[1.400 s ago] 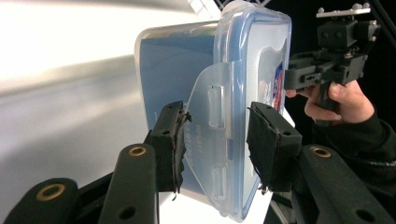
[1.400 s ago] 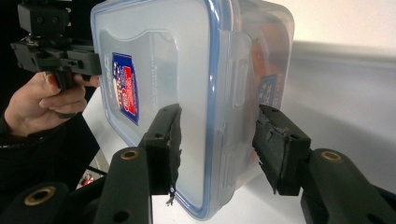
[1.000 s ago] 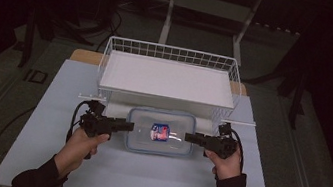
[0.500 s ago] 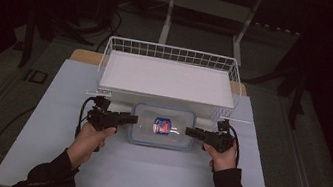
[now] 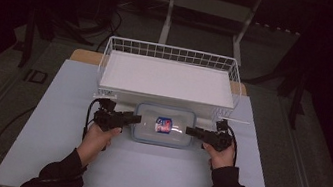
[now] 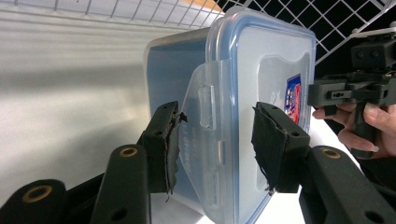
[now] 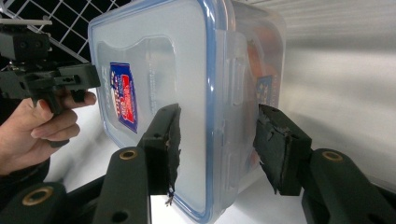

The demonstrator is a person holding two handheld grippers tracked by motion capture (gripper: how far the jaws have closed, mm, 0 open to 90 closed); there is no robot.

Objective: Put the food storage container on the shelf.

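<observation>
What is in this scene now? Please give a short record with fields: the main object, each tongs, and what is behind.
main object: clear plastic box with blue-rimmed lid, on the white table
label: red and blue sticker on the lid
left tongs: at the box's left end, latch flap between the jaws, gaps on both sides
right tongs: at the right end, jaws astride the lid edge, open
behind: white wire basket

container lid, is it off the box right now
No, the blue-rimmed lid sits on the clear container, its side latch flap between the left claw pads.
</observation>
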